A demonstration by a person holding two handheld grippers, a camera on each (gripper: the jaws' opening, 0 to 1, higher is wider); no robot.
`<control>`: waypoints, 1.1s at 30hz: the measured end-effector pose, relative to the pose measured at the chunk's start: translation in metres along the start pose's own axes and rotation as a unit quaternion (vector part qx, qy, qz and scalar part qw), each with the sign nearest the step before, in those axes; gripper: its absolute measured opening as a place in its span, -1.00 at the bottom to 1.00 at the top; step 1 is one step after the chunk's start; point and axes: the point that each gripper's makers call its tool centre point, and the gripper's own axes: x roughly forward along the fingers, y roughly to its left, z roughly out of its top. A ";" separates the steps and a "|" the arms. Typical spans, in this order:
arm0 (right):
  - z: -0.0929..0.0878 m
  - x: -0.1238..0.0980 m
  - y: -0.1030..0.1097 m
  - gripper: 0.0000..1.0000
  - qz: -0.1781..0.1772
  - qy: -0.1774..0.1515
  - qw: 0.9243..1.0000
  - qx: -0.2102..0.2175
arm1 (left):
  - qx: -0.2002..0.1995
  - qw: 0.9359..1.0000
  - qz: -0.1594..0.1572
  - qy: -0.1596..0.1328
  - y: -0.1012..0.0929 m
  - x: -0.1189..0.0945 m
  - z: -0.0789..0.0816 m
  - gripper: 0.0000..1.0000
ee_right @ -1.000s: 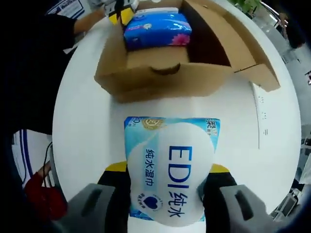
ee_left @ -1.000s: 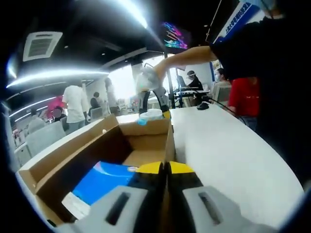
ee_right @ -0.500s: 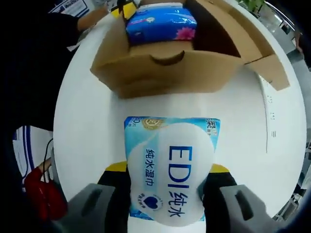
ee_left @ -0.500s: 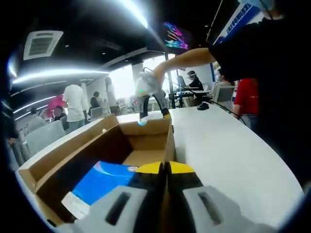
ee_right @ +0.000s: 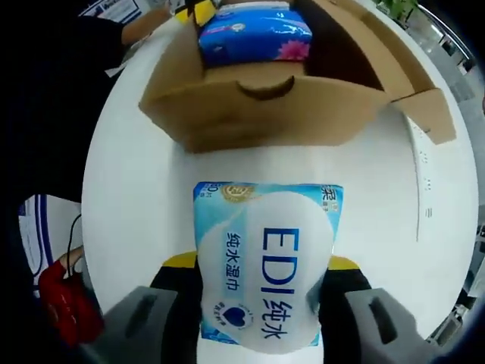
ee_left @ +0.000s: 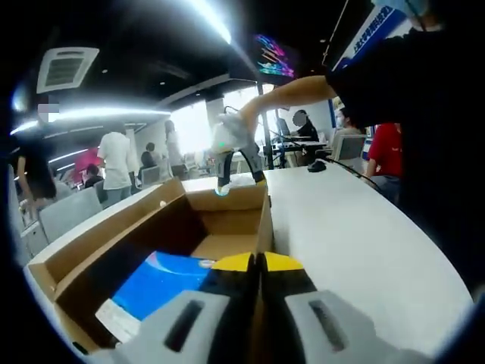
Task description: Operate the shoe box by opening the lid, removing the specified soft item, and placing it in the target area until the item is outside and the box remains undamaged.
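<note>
right gripper (ee_right: pixel 261 292) grasps wipes pack (ee_right: pixel 265 262); shoe box (ee_right: pixel 258 106) open, blue pack (ee_right: pixel 254 34) inside; left gripper (ee_left: pixel 256 265) clenched.

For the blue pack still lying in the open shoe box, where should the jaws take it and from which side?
Probably from above, through the open top of the shoe box. The blue pack lies flat on the box floor with cardboard walls around it, so a side approach is blocked. Close the jaws across its narrower width, near the middle, where the soft wrapper should give. The right gripper is already shut on the wipes pack.

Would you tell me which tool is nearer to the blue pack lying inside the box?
Left. The left tool sits at the box edge beside the blue pack; the right tool holds the wipes pack outside it.
</note>
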 end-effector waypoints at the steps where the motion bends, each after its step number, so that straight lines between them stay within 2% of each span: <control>1: -0.001 0.001 0.000 0.24 -0.002 0.002 1.000 0.000 | 0.000 1.000 0.000 0.000 0.000 0.000 0.000 -0.93; 8: -0.001 0.005 0.000 0.32 -0.016 -0.003 1.000 -0.004 | 0.001 1.000 0.000 0.000 0.000 0.000 -0.001 -0.93; 16: 0.001 -0.001 0.001 0.36 -0.043 -0.014 0.999 -0.001 | 0.007 1.000 -0.001 -0.001 0.000 0.000 -0.001 -0.93; 19: 0.003 -0.013 0.004 0.37 -0.054 -0.024 0.998 0.006 | 0.009 1.000 -0.002 -0.001 0.000 0.000 -0.002 -0.93; 21: 0.006 -0.029 0.001 0.40 -0.084 -0.033 0.995 0.035 | 0.008 1.000 -0.003 -0.001 0.000 0.000 -0.002 -0.93; 22: 0.008 -0.035 0.002 0.41 -0.088 -0.037 0.995 0.040 | 0.008 1.000 -0.003 -0.001 0.000 0.000 -0.002 -0.93; 24: 0.021 -0.050 0.003 0.41 -0.098 -0.071 0.991 0.063 | 0.011 1.000 -0.003 -0.001 0.000 0.001 -0.002 -0.93; 26: 0.033 -0.070 0.010 0.42 -0.106 -0.090 0.986 0.091 | 0.011 1.000 -0.003 -0.001 0.001 0.001 -0.002 -0.93; 27: 0.034 -0.072 0.009 0.42 -0.109 -0.093 0.985 0.095 | 0.014 1.000 -0.003 -0.001 0.000 0.000 -0.002 -0.93; 30: 0.057 -0.097 0.012 0.43 -0.128 -0.124 0.979 0.097 | 0.018 1.000 -0.002 -0.002 0.001 0.000 -0.001 -0.93; 33: 0.083 -0.116 0.015 0.44 -0.136 -0.151 0.971 0.123 | 0.022 1.000 -0.003 -0.002 0.001 0.000 -0.001 -0.93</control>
